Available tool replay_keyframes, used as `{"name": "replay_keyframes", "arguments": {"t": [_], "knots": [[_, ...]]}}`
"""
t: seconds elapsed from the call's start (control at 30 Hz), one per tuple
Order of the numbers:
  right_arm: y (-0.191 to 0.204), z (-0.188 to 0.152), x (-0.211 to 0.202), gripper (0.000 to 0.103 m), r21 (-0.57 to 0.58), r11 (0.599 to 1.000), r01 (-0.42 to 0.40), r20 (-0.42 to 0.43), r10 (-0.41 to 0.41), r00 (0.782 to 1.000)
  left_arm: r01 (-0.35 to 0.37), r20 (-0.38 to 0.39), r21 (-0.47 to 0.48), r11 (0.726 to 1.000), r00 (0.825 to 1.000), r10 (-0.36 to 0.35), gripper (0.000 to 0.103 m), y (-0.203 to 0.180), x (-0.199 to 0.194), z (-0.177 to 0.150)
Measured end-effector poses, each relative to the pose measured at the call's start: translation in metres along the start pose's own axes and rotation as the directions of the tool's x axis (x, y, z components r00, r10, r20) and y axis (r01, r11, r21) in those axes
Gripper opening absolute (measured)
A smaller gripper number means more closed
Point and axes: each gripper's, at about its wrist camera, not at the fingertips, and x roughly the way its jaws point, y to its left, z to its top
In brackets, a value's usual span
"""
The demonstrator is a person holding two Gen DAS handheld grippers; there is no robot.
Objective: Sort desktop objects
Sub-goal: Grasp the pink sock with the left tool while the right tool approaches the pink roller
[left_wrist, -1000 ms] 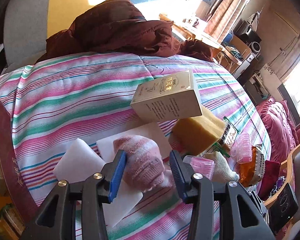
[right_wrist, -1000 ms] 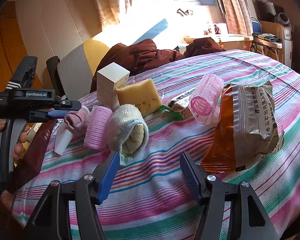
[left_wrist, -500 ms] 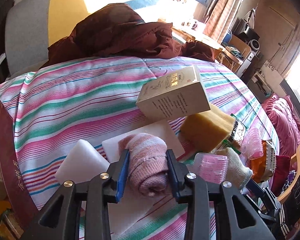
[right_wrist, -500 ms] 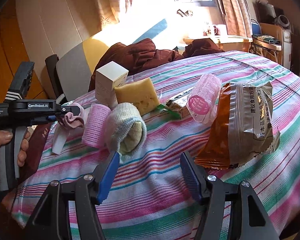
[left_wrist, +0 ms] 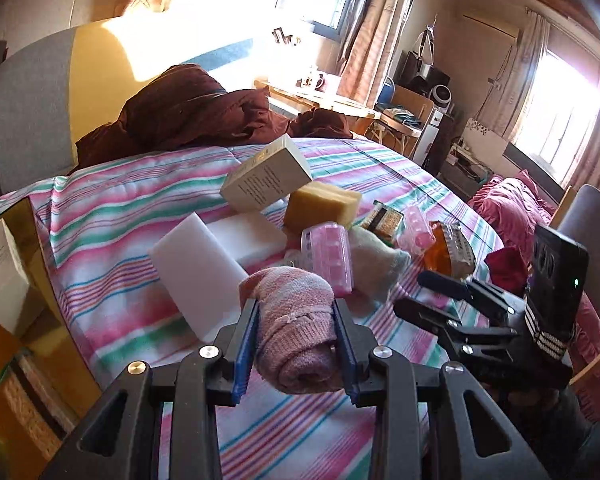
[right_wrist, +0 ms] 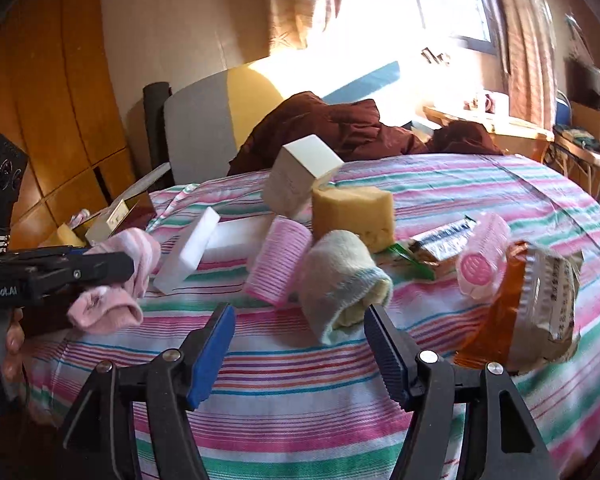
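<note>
Left gripper (left_wrist: 296, 354) fingers clamp pink sock (left_wrist: 296, 340); right gripper (right_wrist: 300, 344) fingers spread wide

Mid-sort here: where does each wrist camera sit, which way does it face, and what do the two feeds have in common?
Left wrist: sits behind the left claw, facing across the striped table toward the windows; shows its own fingers shut on the pink sock, plus the right claw.
Right wrist: sits behind the open right claw, facing the pale rolled sock; shows the left claw and a hand.
Shared: yellow sponge, cream box.
</note>
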Motion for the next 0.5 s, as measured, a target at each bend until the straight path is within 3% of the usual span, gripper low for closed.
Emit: {"name": "replay_keyframes", "arguments": {"t": [0.17, 0.3, 0.5], "knots": [[0.028, 0.021, 0.016, 0.078, -0.257, 0.965, -0.041, -0.044, 0.031, 0.999, -0.003, -0.022, -0.009, 1.0, 1.0, 0.003, 0.036, 0.003, -0.009, -0.035], [0.037, 0.036, 0.039, 0.086, -0.424, 0.901, -0.091, -0.146, 0.032, 0.989, 0.003, -0.034, -0.041, 0.999, 0.999, -0.004, 0.036, 0.009, -0.008, -0.051], [0.036, 0.045, 0.072, 0.087, -0.587, 0.8, -0.128, -0.277, -0.049, 0.96, 0.024, -0.061, -0.081, 0.996, 0.998, -0.029, 0.036, 0.019, 0.001, -0.061]]}}
